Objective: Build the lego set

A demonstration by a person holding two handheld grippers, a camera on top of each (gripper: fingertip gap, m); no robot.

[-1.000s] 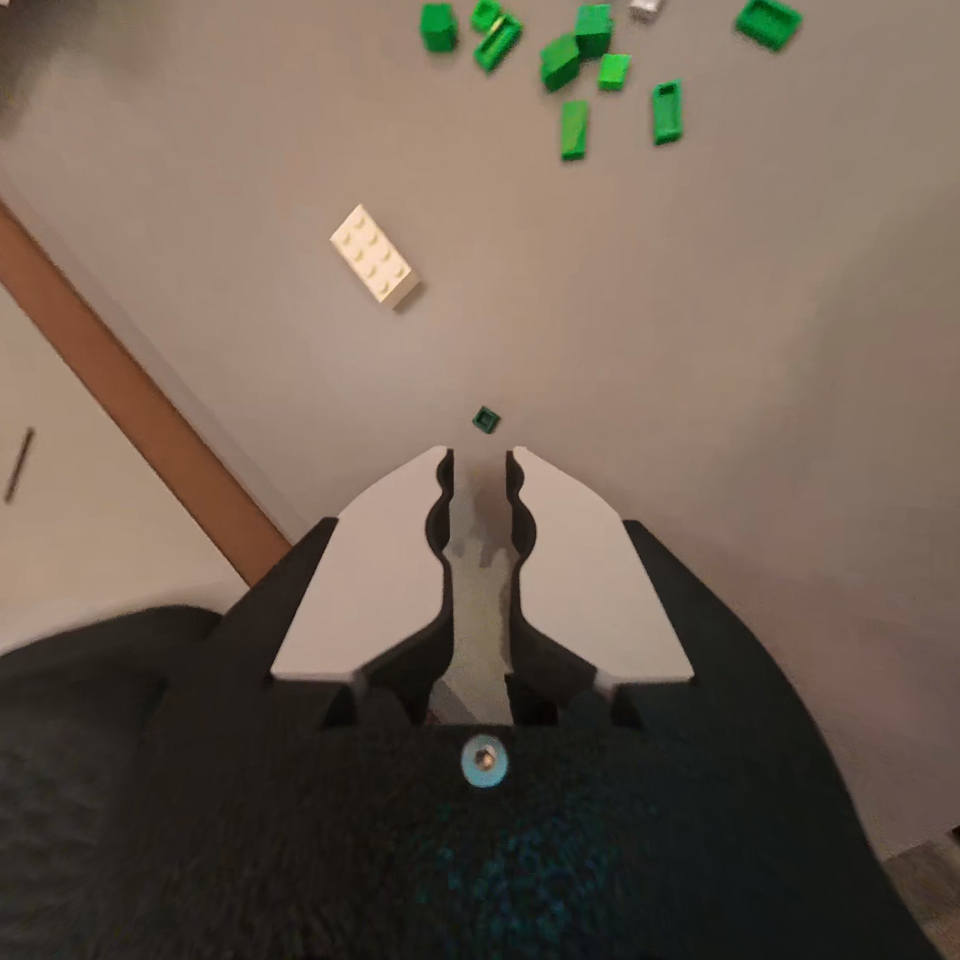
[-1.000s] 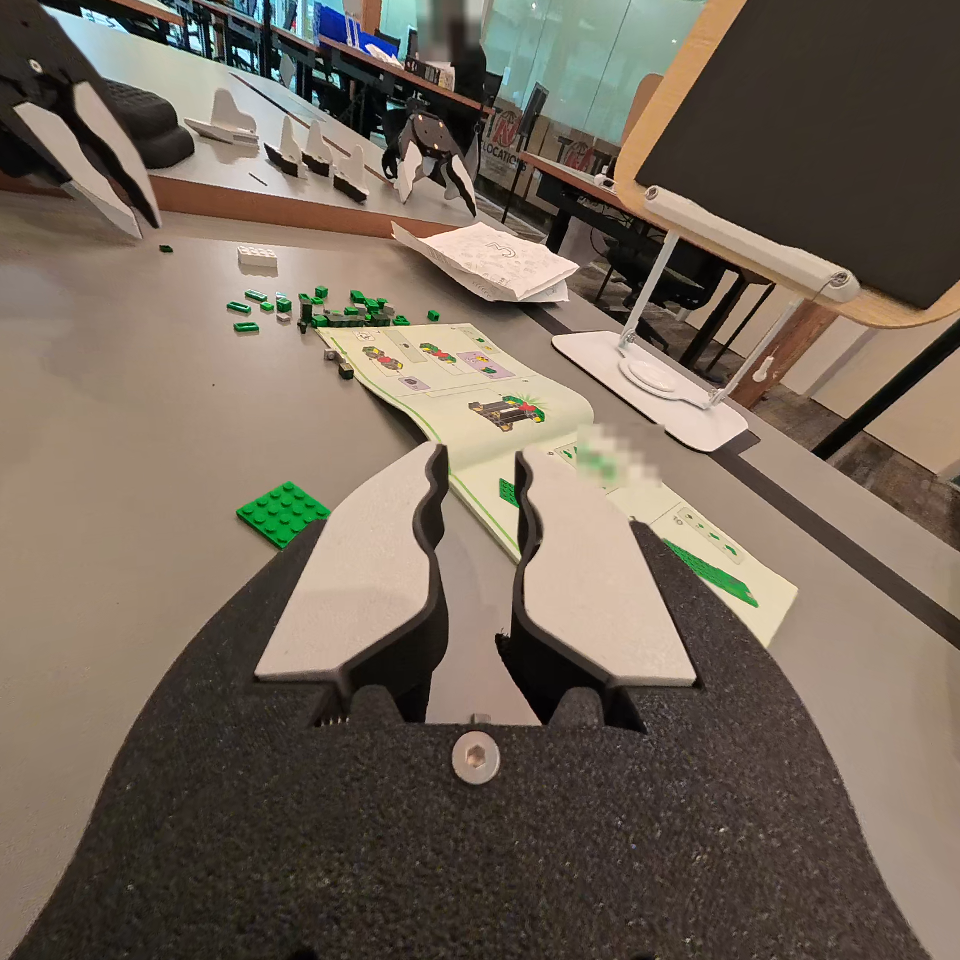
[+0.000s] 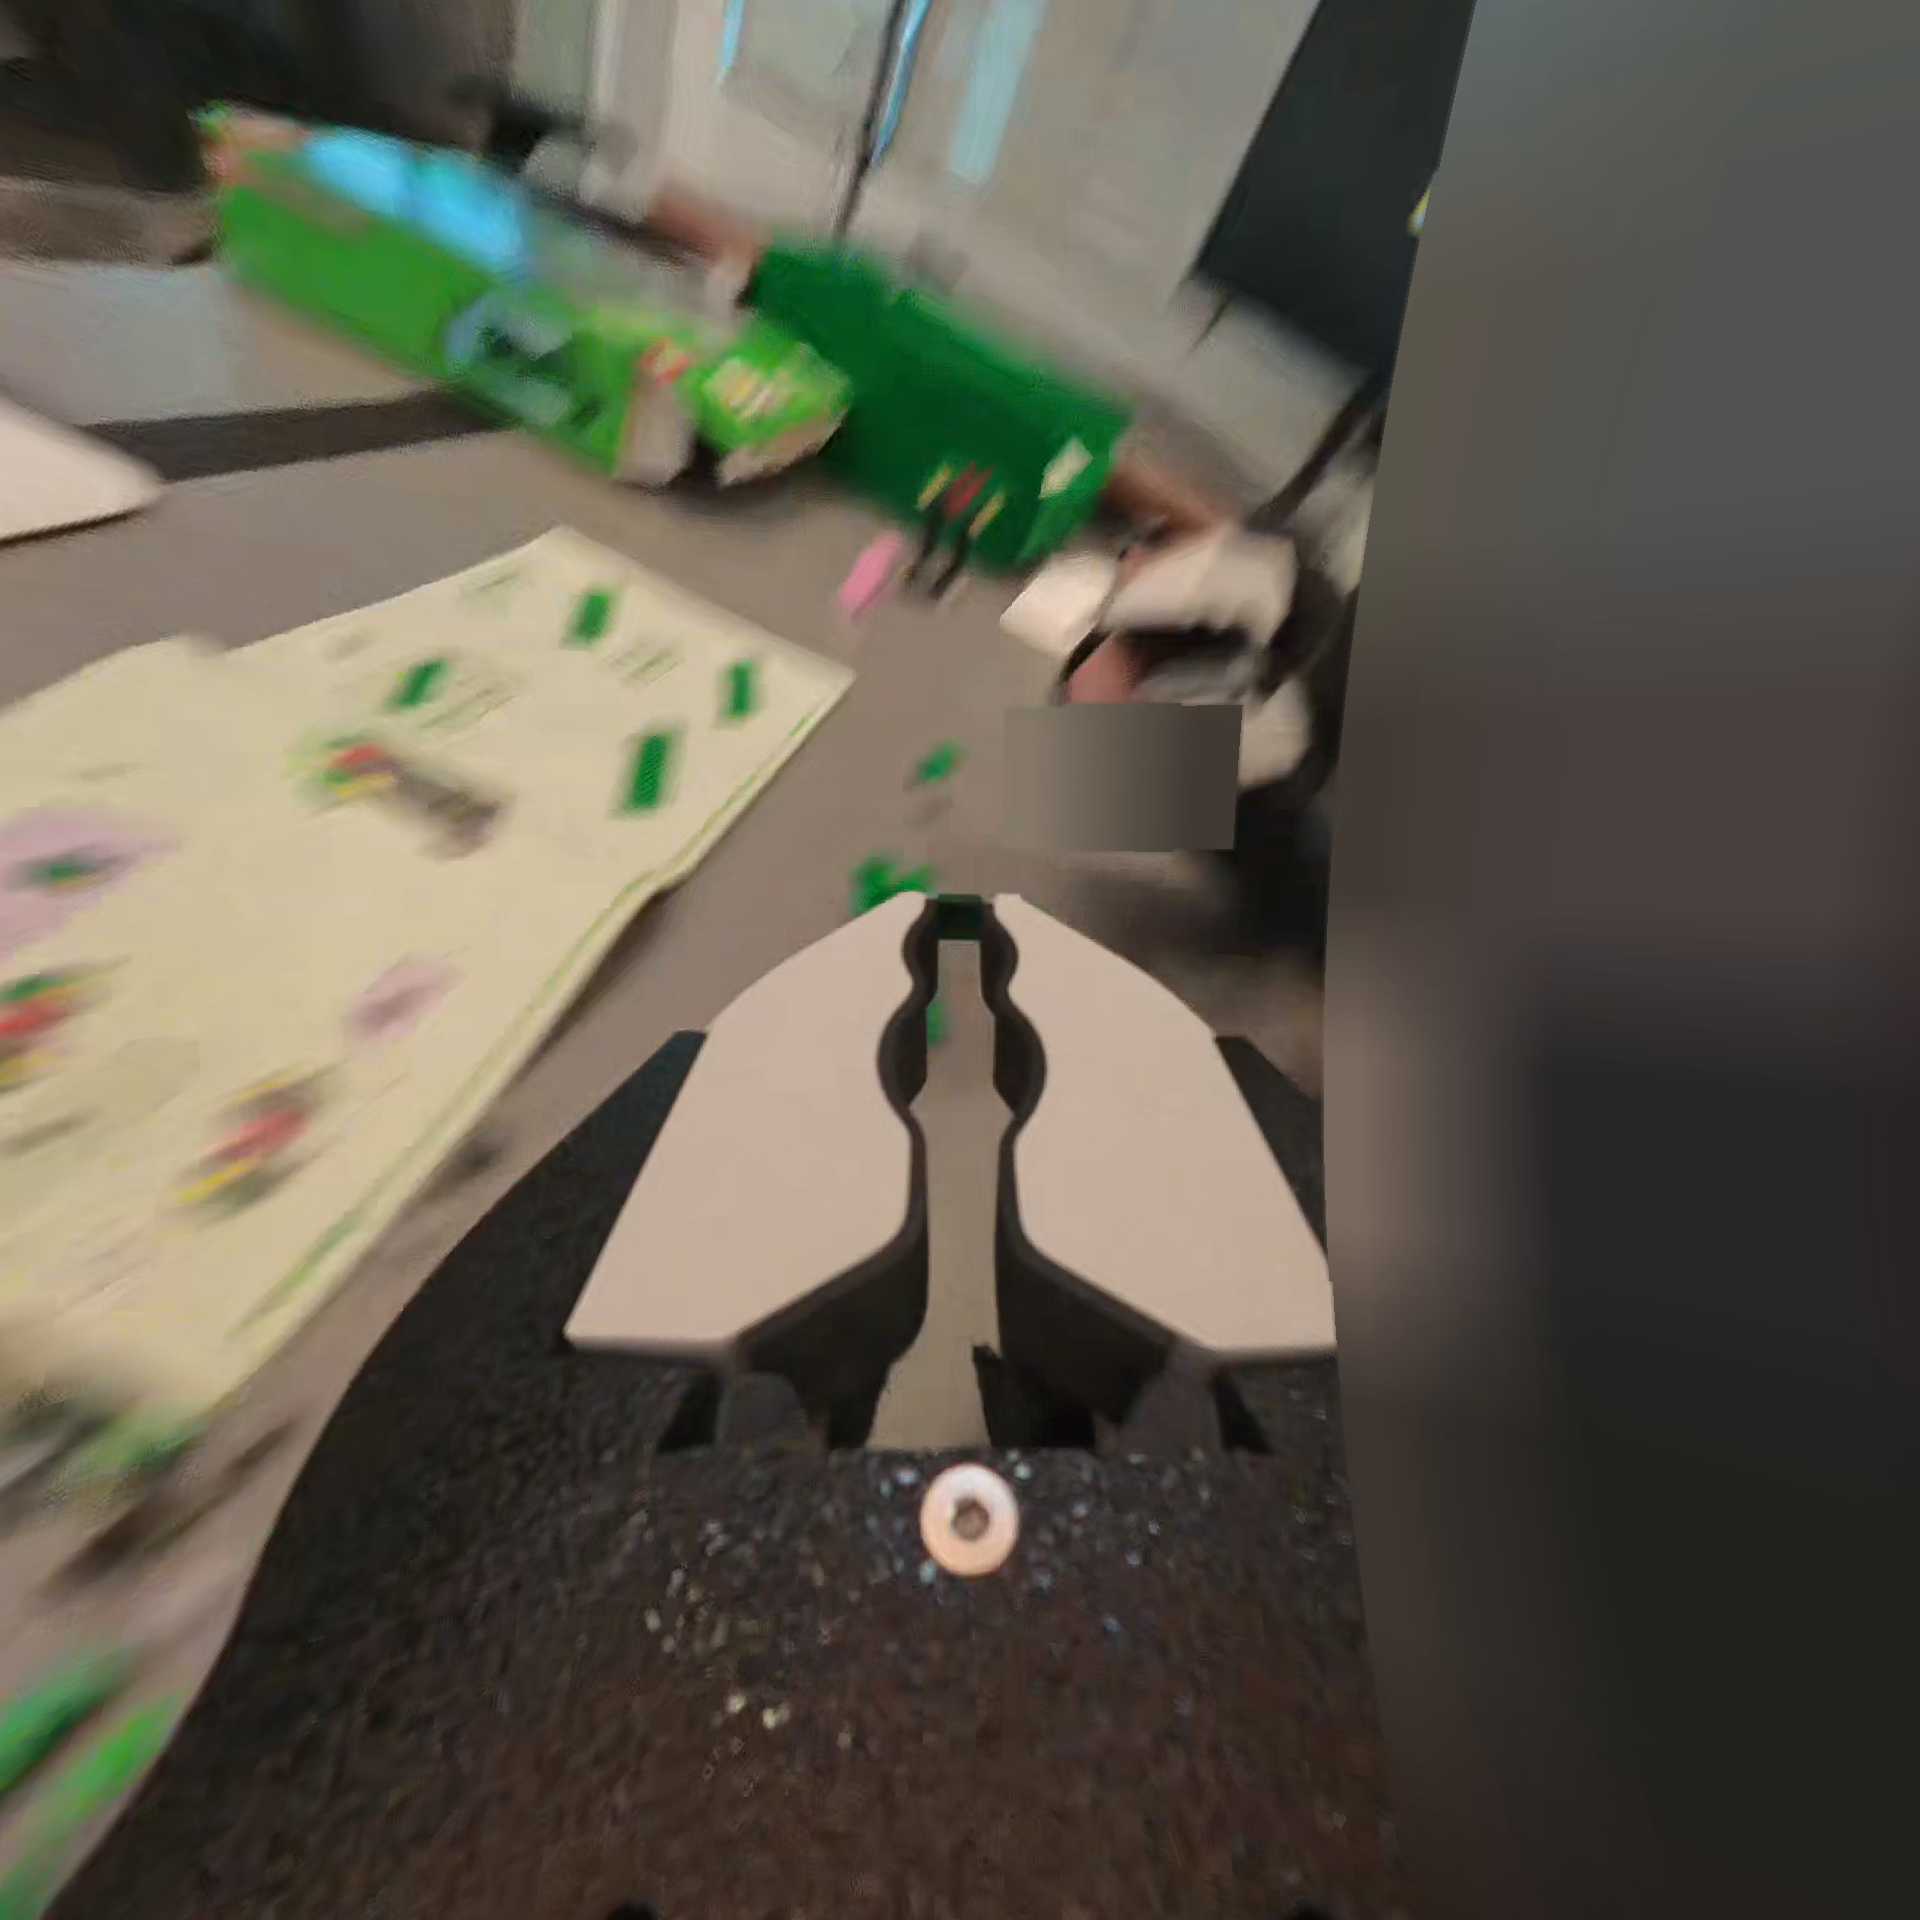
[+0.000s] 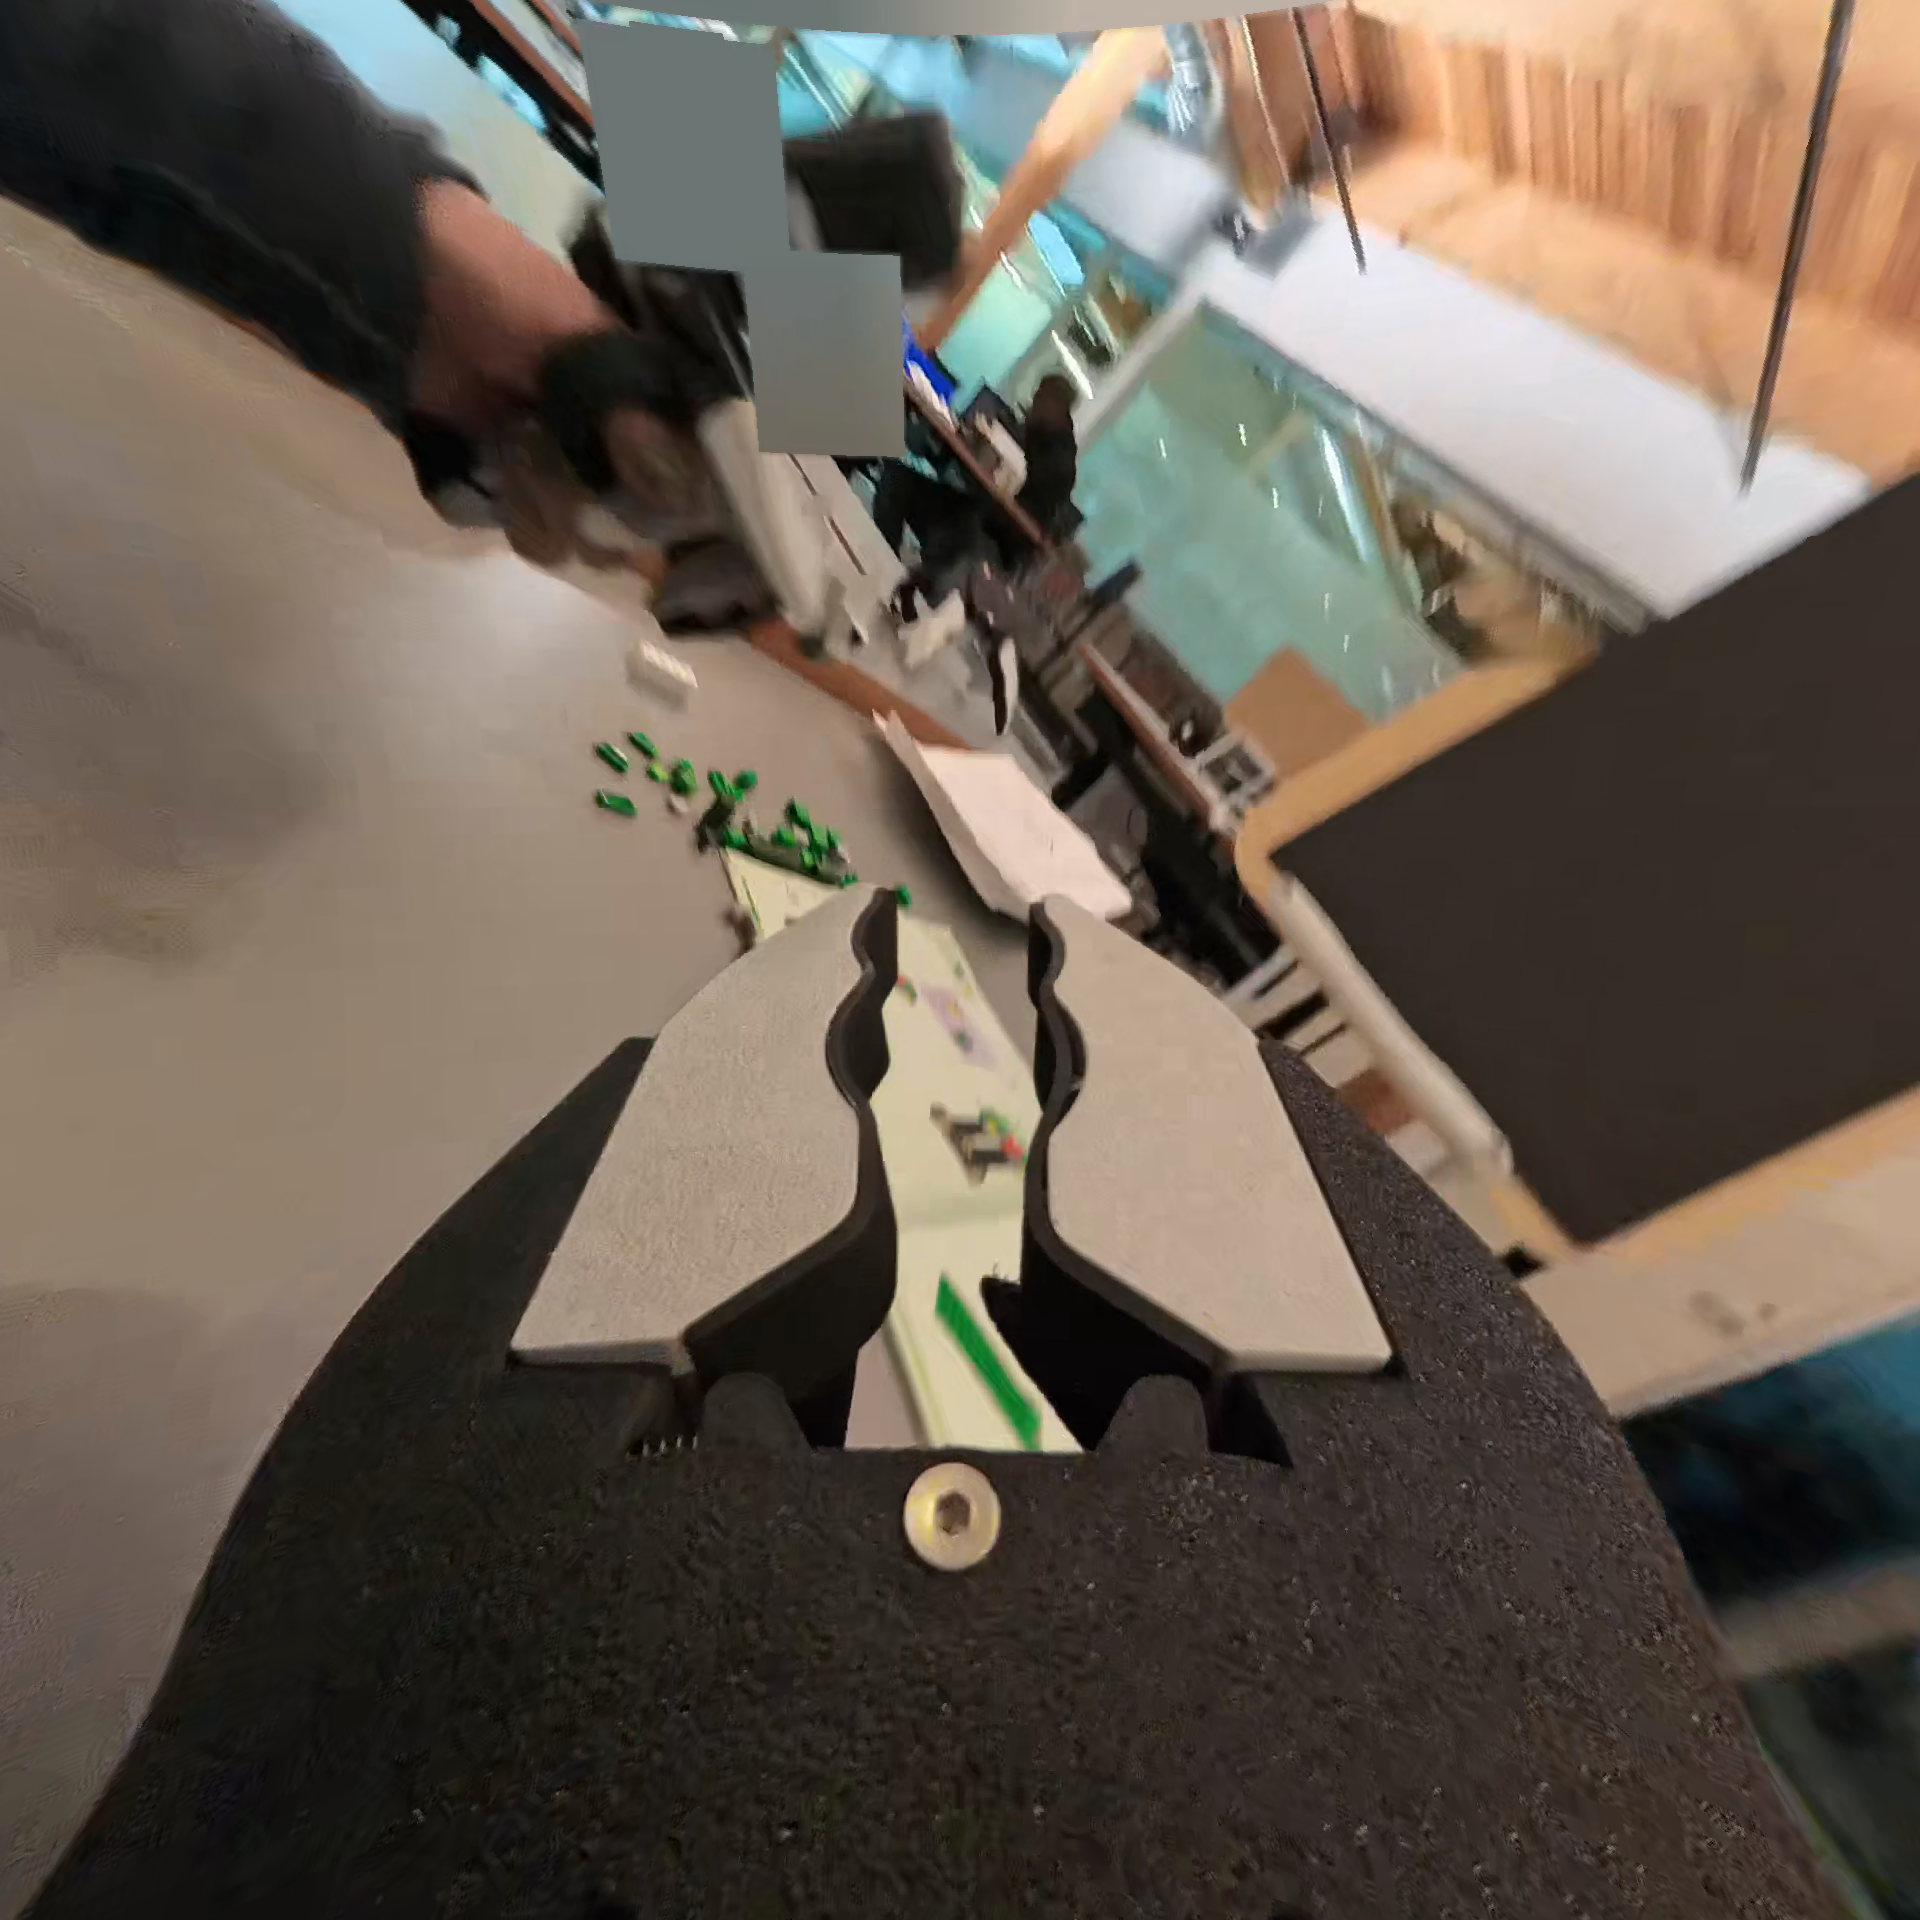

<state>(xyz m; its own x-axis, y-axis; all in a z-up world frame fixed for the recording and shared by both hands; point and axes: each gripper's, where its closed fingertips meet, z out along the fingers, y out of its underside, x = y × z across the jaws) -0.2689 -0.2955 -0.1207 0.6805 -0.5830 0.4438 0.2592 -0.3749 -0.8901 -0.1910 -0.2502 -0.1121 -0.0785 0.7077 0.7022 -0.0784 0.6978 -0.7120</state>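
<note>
The left gripper (image 3: 958,914), which a second ago hovered open above a small dark-green square Lego piece (image 3: 958,916) on the grey table (image 3: 312,551), now clamps that piece at its fingertips, lifted and swung toward the open paper instruction booklet (image 3: 312,883). The right gripper (image 4: 961,914) is released, empty. Pickup appears complete; placement remains.

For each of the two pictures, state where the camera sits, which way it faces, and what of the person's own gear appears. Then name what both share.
Left wrist view: on the left gripper, facing across the table at the instruction booklet; tips pinch a small green piece.
Right wrist view: on the right gripper, tilted, facing loose green pieces; open, empty.
Shared: the booklet.
</note>
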